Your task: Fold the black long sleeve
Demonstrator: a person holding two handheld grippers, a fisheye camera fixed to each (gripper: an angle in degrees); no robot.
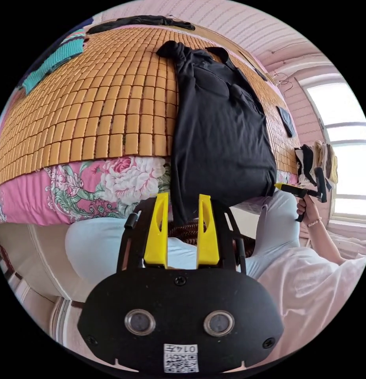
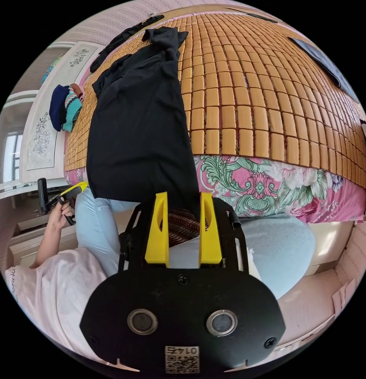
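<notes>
The black long-sleeve shirt [image 1: 220, 130] lies lengthwise on the bed's tan bamboo-tile mat [image 1: 92, 110], its hem hanging over the pink floral mattress edge [image 1: 92, 189]. The left hand-held gripper [image 1: 182, 215] has yellow jaws apart around a hem corner; the right hand-held gripper [image 2: 183, 215] likewise, not pinching.

black long sleeve [image 1: 220, 130]: 1 | grippers: 2 (one per hand) | bamboo mat [image 1: 92, 102]: 1
</notes>
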